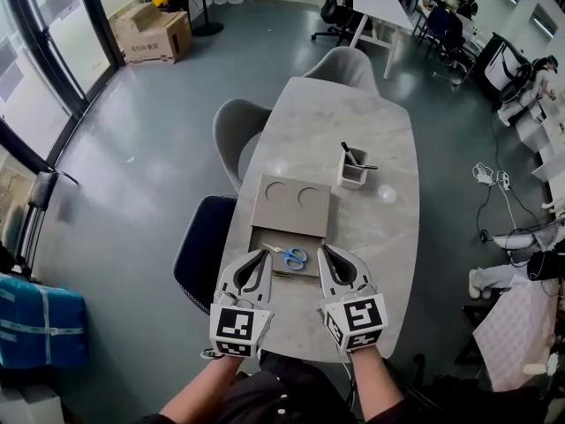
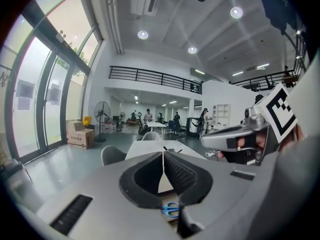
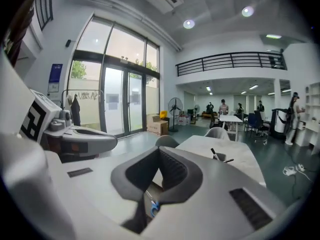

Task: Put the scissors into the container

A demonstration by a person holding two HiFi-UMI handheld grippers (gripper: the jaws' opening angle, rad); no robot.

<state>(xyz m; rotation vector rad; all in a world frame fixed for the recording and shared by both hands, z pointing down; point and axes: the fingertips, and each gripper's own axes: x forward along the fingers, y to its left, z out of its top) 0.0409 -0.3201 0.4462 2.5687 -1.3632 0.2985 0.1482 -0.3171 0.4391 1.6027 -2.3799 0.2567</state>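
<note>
Lying on a brown board [image 1: 269,206] at the bench's [image 1: 353,117] near end, the blue-handled scissors [image 1: 294,257] sit between the left gripper [image 1: 262,253] and right gripper [image 1: 325,248] (both with fingers clenched on nothing), well apart from the white container [image 1: 353,173] farther along.

- My head view is bright and even; daylight from the windows [image 1: 48,34] at the left puts a pale sheen on the floor [image 1: 150,166].
- The table [image 1: 344,131] shows only faint, soft shadows.
- Both gripper views are fisheye: straight lines bow and the corners go black.
- The ceiling lights [image 2: 143,34] flare white, and the windows there are washed out.
- Close to the lens, the left gripper [image 2: 163,156] looks soft; the hall behind is sharper.
</note>
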